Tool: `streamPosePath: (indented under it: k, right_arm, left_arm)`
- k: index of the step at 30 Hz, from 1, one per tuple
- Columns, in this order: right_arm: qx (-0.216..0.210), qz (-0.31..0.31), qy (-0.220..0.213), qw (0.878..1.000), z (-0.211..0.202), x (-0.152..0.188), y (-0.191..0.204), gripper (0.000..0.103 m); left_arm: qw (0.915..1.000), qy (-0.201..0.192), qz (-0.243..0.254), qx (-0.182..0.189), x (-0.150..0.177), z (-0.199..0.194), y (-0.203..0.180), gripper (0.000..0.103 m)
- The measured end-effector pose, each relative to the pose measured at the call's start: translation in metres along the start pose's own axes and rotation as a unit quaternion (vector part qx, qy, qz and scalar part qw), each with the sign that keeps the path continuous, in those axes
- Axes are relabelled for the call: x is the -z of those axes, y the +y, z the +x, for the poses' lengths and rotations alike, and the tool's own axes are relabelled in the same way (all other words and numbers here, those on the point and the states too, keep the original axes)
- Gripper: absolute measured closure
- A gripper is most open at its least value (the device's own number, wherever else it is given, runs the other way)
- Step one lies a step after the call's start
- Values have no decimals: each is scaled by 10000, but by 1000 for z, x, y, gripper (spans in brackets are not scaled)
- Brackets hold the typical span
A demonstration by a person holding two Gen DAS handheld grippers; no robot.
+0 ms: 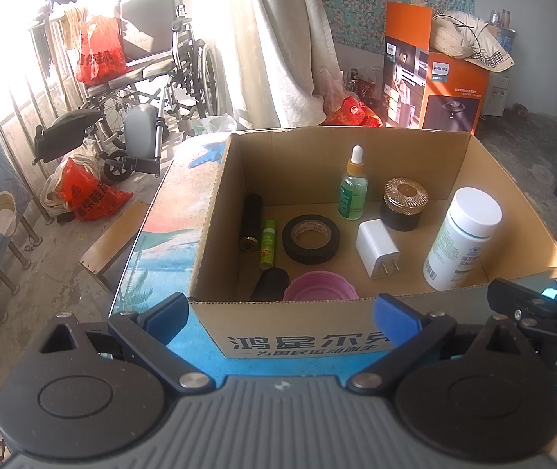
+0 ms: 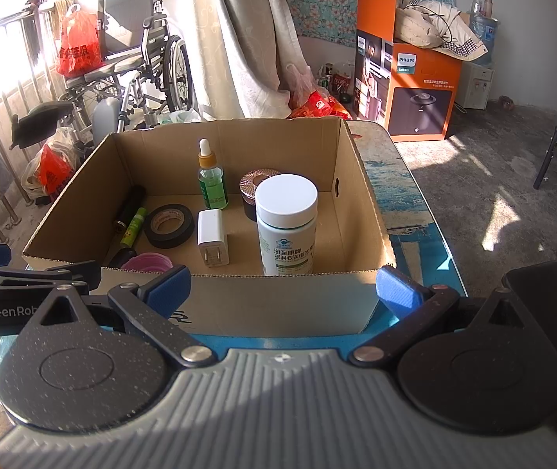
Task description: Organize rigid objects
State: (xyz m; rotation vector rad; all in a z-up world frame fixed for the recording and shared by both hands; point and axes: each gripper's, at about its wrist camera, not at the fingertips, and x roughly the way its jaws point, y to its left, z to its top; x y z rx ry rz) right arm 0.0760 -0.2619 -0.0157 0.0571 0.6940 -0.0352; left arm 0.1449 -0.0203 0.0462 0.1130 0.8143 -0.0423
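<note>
While I held both tools short of the cardboard box (image 1: pixel 309 320), the left gripper (image 1: pixel 280 312) and the right gripper (image 2: pixel 282 287) stood spread wide and empty. Inside the box, on the tabletop (image 2: pixel 407 242), a white bottle (image 2: pixel 286 230), a dropper bottle (image 1: pixel 353 187) and a dark jar (image 1: pixel 401 205) stood upright; a tape roll (image 1: pixel 310 238), a white charger (image 1: pixel 377 249), a green tube (image 1: pixel 267 244) and a pink cup (image 1: pixel 319 287) lay near them.
</note>
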Motion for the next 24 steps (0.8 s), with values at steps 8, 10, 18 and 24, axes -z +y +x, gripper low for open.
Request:
streamPosePath:
  k: [8,10,18,24]
  right_arm:
    - [2,-2,8,10000,0,-1,0,2]
    - [5,1,9,10000,0,0,-1,2]
    - [7,-1,10,10000,0,0,-1,2]
    - [7,-4,9,10000,0,-1,-1,2]
  left_arm:
    - [10000,6,-8,-1,1,0,-1,2]
    - [10000,5,-11,0,1,0,-1,2]
    - [10000,5,-12,-3,1,-1,-1,2]
    - [10000,9,-14,-3,1,-1,-2,2]
